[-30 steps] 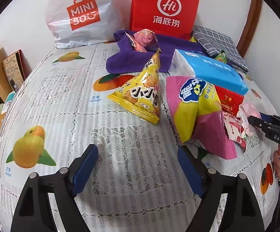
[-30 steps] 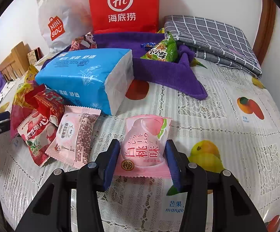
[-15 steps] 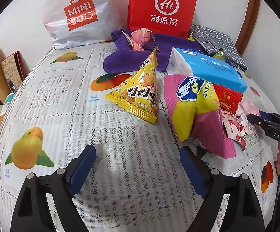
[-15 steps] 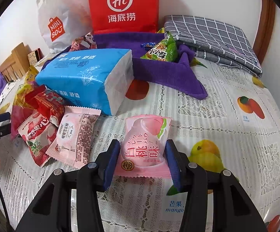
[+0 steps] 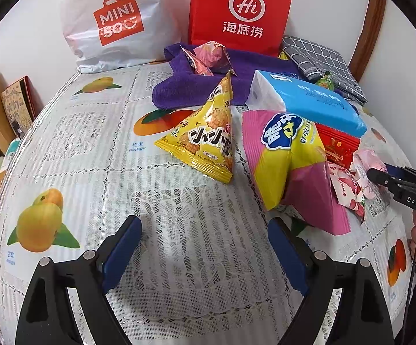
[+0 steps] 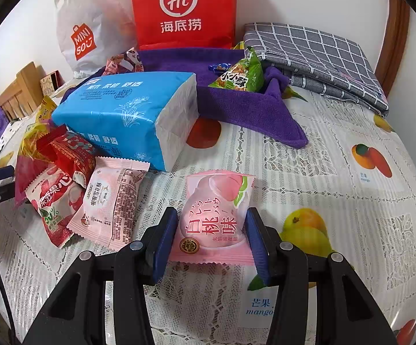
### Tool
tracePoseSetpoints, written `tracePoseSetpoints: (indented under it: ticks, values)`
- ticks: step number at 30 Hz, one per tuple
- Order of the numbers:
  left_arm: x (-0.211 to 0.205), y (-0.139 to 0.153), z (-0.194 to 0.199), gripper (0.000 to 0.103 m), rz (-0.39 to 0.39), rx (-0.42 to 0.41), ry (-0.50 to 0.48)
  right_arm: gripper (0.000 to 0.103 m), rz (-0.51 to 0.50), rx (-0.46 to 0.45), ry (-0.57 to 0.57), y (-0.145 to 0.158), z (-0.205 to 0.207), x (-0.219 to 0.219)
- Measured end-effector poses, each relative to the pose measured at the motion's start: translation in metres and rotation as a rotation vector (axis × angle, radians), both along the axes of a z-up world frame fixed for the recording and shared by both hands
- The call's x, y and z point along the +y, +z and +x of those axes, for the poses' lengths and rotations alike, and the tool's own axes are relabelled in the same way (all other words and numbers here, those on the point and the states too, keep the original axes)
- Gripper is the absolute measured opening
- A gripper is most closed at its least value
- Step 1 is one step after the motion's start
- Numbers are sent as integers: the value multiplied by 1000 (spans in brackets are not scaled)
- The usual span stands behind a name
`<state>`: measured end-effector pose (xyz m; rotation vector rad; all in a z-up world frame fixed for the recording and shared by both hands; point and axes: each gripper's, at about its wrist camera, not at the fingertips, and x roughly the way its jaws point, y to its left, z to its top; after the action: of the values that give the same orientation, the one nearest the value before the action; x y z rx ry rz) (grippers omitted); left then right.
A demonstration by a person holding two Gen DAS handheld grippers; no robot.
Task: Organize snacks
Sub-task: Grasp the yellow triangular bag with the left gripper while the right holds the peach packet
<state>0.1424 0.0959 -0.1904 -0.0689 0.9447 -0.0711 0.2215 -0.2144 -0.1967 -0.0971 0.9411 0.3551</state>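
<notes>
A pink peach snack packet (image 6: pixel 213 221) is pinched by the right hand-held gripper (image 6: pixel 212 240) on the lace-covered counter (image 6: pixel 337 201). The left hand-held gripper (image 5: pixel 205 254) is spread wide over bare cloth, nothing between its pads. A yellow triangular snack bag (image 5: pixel 205 135) is seen beyond it.

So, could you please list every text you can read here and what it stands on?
"MINISO": white plastic bag
"Hi 海底捞": red paper bag
"小小酥": yellow triangular snack bag
"白桃味": pink peach snack packet, between the right gripper pads
"芒果 mango": tablecloth
"DAS": right gripper body
Print on the blue tissue pack: too small.
</notes>
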Motion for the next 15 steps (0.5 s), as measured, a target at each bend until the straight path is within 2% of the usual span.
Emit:
tracePoseSetpoints:
  ticks: [11,15]
  values:
    - [-1,0,1,90,-7,-4,-2,48,-1,-3,-1,-1,0,-1]
    - [6,2,-1,88,-51,-20,4,49,6,-1,0,-1,1,1]
